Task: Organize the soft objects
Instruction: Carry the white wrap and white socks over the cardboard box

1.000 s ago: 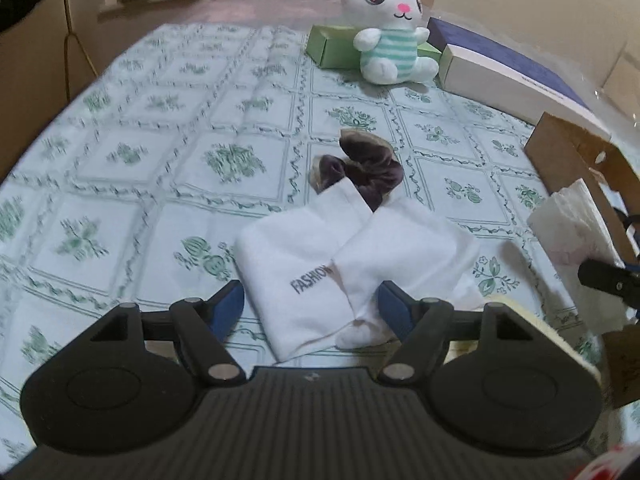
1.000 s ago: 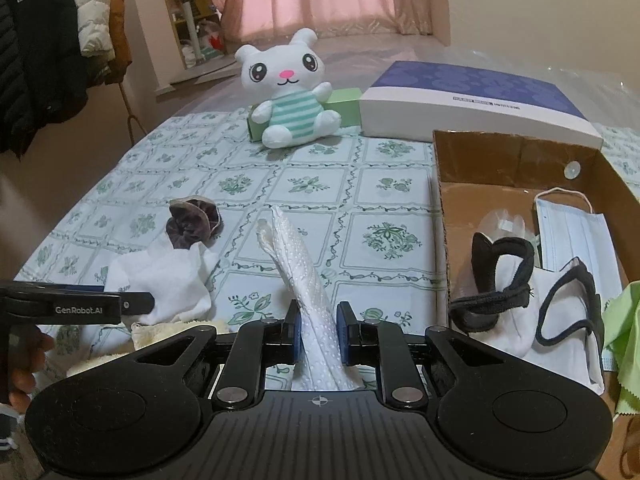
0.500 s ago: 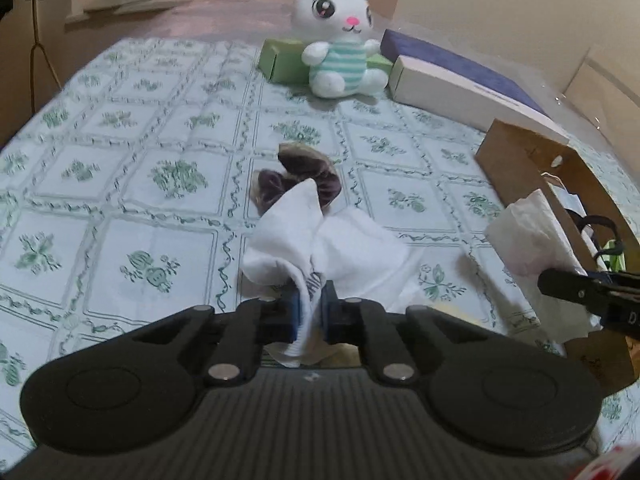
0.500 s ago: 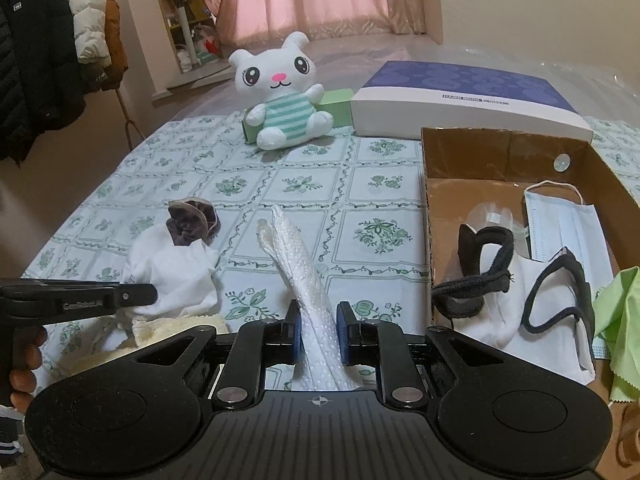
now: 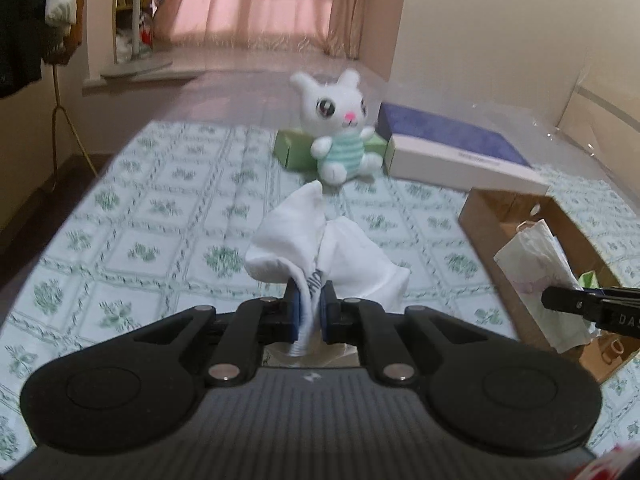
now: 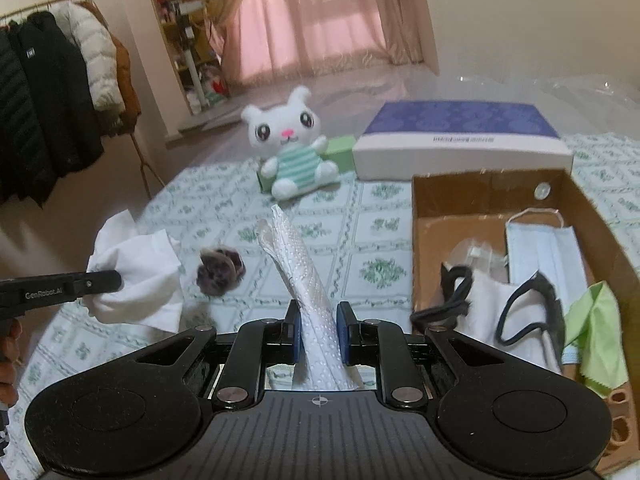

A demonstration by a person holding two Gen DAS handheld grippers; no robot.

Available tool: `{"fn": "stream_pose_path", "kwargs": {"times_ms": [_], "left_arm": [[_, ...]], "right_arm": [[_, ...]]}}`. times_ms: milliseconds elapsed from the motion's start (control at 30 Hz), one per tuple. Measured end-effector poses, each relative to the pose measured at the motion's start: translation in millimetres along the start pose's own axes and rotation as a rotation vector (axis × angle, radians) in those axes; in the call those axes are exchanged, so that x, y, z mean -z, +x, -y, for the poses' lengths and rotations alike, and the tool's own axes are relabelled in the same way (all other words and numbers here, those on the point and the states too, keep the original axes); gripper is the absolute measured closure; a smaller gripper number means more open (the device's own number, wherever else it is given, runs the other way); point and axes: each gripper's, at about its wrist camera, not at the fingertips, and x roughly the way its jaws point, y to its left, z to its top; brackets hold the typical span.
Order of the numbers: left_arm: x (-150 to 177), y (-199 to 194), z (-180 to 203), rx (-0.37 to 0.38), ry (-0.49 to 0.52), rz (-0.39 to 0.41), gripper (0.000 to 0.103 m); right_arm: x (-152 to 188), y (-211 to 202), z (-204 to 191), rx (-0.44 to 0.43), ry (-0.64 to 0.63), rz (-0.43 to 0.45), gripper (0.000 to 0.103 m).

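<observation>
My left gripper (image 5: 311, 312) is shut on a pair of white socks (image 5: 316, 244), lifted off the patterned tablecloth (image 5: 160, 248). From the right wrist view the same socks (image 6: 140, 276) hang from the left gripper (image 6: 108, 280) at the left. My right gripper (image 6: 318, 330) is shut on a white dotted glove (image 6: 304, 276) that stands up between its pads; in the left wrist view this glove (image 5: 540, 276) hangs beside the cardboard box (image 5: 496, 208). A brown scrunchie (image 6: 220, 266) lies on the cloth. The open cardboard box (image 6: 436, 192) at the right holds masks and cloths.
A white plush bunny (image 6: 292, 152) sits at the back against a green box (image 6: 340, 150). A flat purple-and-white box (image 6: 460, 140) lies behind the cardboard box. A coat rack with jackets (image 6: 52, 92) stands left of the table. A person's fingers (image 6: 8, 356) show at the left edge.
The left gripper closed on the white socks and lifted them off the cloth, uncovering the scrunchie. The right gripper rose a little with the glove still in it.
</observation>
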Motion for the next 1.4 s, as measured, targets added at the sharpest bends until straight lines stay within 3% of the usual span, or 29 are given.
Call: {"fn": "stream_pose_path", "kwargs": {"times_ms": [400, 700, 900, 1400], "left_arm": [[-32, -24, 83, 0.146, 0.122, 0.092, 0.094], [-40, 3, 168, 0.277, 0.226, 0.071, 0.094], [-46, 30, 210, 0.333, 0.244, 0.033, 0.094], [-62, 114, 267, 0.324, 0.254, -0.067, 0.094]], "right_arm": [[-14, -62, 35, 0.058, 0.040, 0.107, 0.085], [-12, -90, 96, 0.184, 0.133, 0.125, 0.085], [-17, -89, 131, 0.215, 0.205, 0.131, 0.085], [-31, -44, 172, 0.252, 0.290, 0.093, 0.085]]}}
